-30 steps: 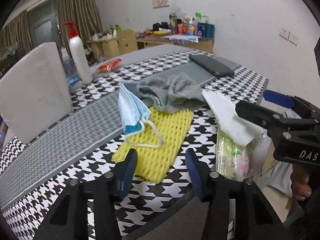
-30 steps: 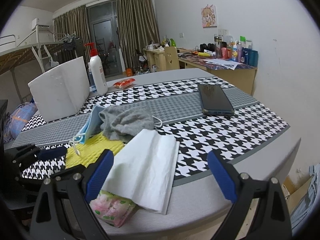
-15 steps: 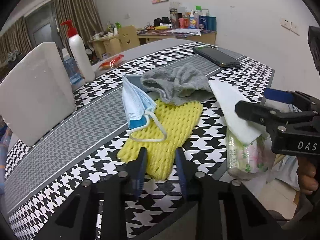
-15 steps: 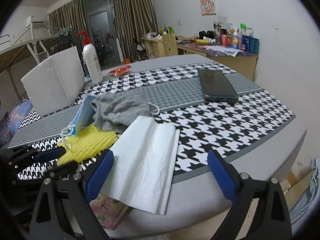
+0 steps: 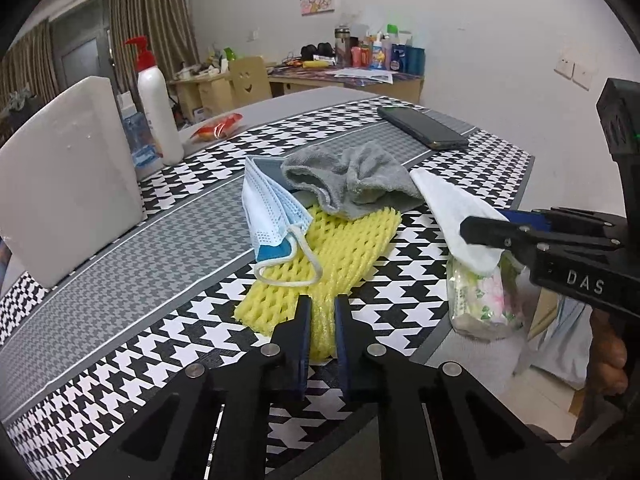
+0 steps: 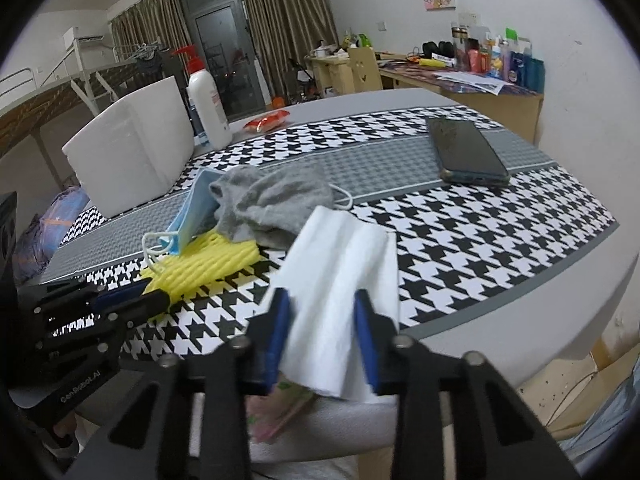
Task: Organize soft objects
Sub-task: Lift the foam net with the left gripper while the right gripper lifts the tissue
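Tabletop [image 5: 168, 216]: soft pile sits near its front edge. Since a second ago my left gripper [image 5: 321, 322] has pinched the yellow foam net [image 5: 344, 240]; my right gripper [image 6: 323, 326] has narrowed around the white tissue [image 6: 344, 264], seemingly gripping it. Both ready to lift.

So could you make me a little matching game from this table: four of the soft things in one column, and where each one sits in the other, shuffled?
Things:
1. yellow foam net
2. white tissue
3. grey cloth
4. blue face mask

Places:
A. between the right gripper's fingers
B. pinched at its near end by the left gripper
C. lying on the net's left part
D. bunched at the net's far end

Pairs: 1-B, 2-A, 3-D, 4-C
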Motion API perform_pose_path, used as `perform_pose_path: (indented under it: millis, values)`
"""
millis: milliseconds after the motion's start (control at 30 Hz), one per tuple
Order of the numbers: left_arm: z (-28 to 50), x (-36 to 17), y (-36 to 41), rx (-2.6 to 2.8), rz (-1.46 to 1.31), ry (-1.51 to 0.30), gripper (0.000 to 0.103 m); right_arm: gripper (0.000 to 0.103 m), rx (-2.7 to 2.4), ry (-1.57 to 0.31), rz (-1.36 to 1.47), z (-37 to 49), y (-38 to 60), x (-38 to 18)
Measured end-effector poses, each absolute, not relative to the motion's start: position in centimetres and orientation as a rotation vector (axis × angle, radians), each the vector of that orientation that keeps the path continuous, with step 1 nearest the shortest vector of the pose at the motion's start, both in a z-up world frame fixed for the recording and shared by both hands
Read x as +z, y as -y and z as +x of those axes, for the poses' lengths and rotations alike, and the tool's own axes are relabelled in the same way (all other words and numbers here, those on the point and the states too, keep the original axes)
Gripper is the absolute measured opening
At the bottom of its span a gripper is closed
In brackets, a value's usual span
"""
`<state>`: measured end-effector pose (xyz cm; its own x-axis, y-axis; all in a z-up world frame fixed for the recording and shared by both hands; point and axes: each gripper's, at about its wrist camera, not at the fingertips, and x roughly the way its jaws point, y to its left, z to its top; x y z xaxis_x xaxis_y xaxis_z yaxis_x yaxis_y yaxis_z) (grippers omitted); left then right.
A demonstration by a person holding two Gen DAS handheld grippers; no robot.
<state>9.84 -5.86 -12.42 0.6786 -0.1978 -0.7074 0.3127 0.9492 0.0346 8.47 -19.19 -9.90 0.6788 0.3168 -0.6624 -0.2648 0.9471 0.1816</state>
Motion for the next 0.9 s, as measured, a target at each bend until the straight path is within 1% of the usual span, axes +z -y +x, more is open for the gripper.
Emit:
perform_pose_path:
  millis: [33,100,167,367,900]
  values:
    - [9.7,-12.4,5.8,-0.298,0.154,-0.774,0.011,0.025,0.324,-0.748,0.073,8.4,19.2,-9.7]
    - [9.5,-12.2,5.8,-0.308,0.151,-0.769,0.011,0.022,0.321,-0.731,0.075,8.2,19.3,-9.2]
    - [9.3,-12.1,5.7,-0.307,0.145,-0.765,0.011,0.011,0.317,-0.719,0.075,8.2,19.3,-8.7]
    - [8.5,-11.4,5.5,-0.315,0.135,-0.746,0.01,0.008,0.308,-0.692,0.072,8.1,19.4,-7.7]
    - [6.5,-7.7,3.9,-0.384,0.055,-0.673,0.01,0.008,0.307,-0.611,0.043,6.8,18.7,-5.5]
